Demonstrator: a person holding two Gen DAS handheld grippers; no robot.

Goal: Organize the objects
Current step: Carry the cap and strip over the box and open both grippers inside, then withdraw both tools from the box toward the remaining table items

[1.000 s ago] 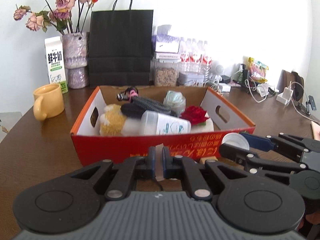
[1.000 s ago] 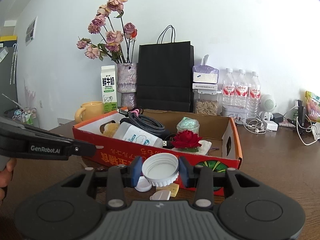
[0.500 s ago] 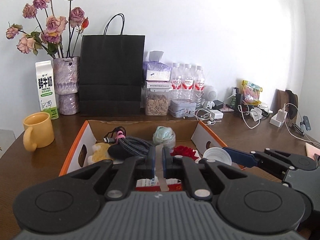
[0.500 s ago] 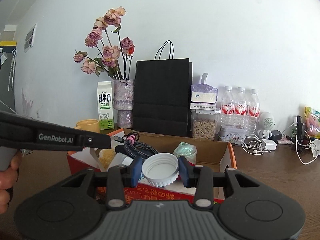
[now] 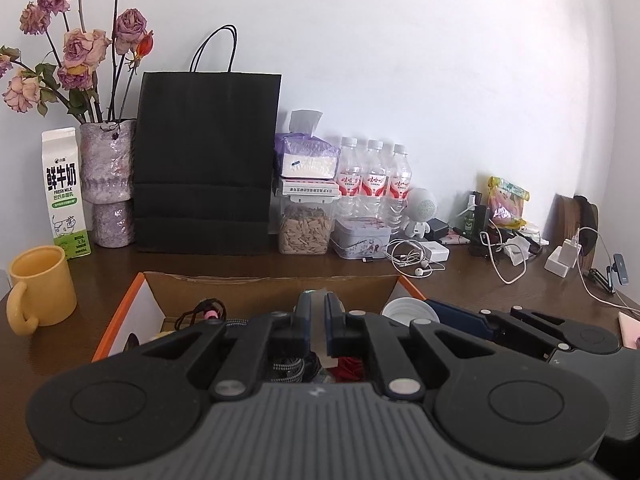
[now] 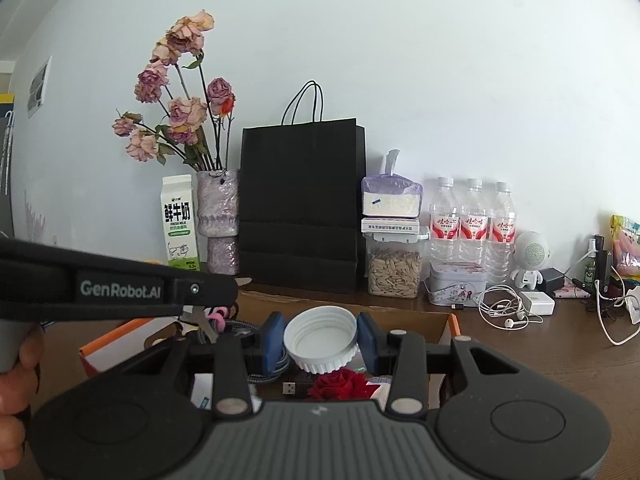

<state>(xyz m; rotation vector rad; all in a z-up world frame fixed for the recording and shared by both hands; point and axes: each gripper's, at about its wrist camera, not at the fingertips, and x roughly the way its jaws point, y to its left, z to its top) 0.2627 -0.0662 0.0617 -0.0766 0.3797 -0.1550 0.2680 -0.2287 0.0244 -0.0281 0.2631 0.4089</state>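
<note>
Over the cardboard box (image 6: 446, 322), the right claw (image 6: 320, 344) gripped a white lid (image 6: 320, 340) and the left claw (image 5: 317, 320) pinched a thin pale strip (image 5: 318, 328), both probably needing release inside.

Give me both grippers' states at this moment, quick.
Left gripper: jaws shut on a thin pale strip.
Right gripper: jaws closed on the white cap.

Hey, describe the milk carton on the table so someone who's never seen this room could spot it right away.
Find the tall black paper bag against the wall. Left of it is a mottled purple vase of dried roses, and the milk carton stands beside that vase. It is the only white-and-green box, printed with a small cow.
</note>
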